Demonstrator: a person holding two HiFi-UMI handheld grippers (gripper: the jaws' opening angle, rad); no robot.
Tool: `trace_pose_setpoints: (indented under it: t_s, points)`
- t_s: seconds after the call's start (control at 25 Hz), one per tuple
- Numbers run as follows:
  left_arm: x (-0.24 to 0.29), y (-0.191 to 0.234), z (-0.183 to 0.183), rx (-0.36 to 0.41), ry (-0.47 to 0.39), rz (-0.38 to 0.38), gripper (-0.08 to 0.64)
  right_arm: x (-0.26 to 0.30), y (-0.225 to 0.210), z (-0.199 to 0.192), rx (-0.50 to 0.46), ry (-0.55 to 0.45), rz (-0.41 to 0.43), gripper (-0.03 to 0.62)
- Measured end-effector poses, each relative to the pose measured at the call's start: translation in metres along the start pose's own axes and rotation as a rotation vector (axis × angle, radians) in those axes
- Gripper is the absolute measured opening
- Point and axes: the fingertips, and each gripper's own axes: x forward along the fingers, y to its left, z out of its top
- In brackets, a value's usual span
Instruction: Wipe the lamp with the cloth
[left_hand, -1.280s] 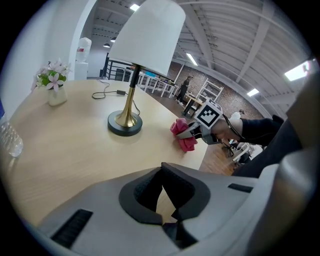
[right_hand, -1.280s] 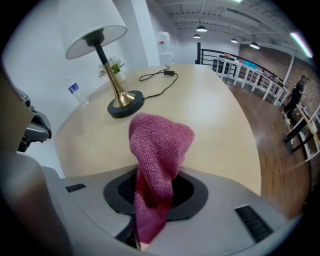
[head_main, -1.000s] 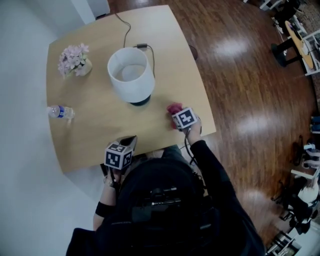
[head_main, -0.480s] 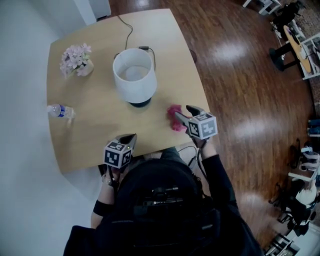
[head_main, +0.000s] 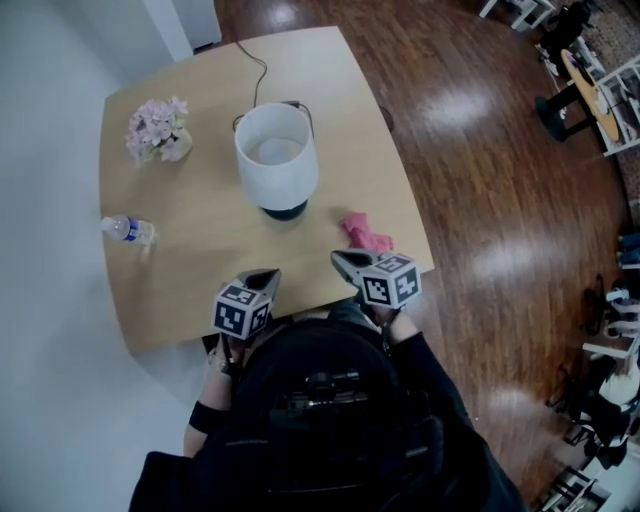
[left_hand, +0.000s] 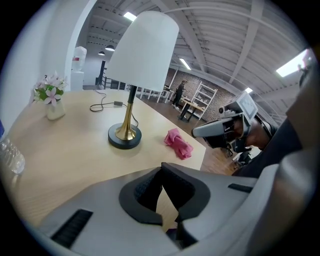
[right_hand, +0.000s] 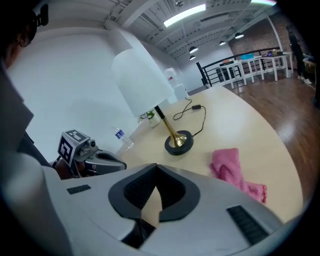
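Pink cloth (head_main: 366, 234) lies loose on the bench (head_main: 200, 280), right of the lamp (head_main: 277, 160).
Head view: flower vase (head_main: 160, 128) and water bottle (head_main: 130, 230) left of the lamp, bottle label unreadable. Left gripper view: left gripper (left_hand: 162, 172) pressed together, empty; only here the lamp's brass stem shows. Right gripper view: right gripper (right_hand: 156, 170) has just been closing on nothing and is now together.

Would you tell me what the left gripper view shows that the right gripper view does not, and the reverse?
Only the left gripper view: the right gripper from outside, its jaws just closed with nothing between them, and shelving at the back. Only the right gripper view: the left gripper from outside, shut and empty, and a black railing. Both: the lamp, its cord, the pink cloth lying on the table, the flowers and the water bottle.
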Motion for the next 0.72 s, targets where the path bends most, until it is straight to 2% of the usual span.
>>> trace_pose_setpoints:
  t_s: [0.72]
  points:
    - [-0.009,0.003,-0.007,-0.010,0.002,0.017,0.012,0.016,0.015,-0.008,-0.086,0.054,-0.002,0.005]
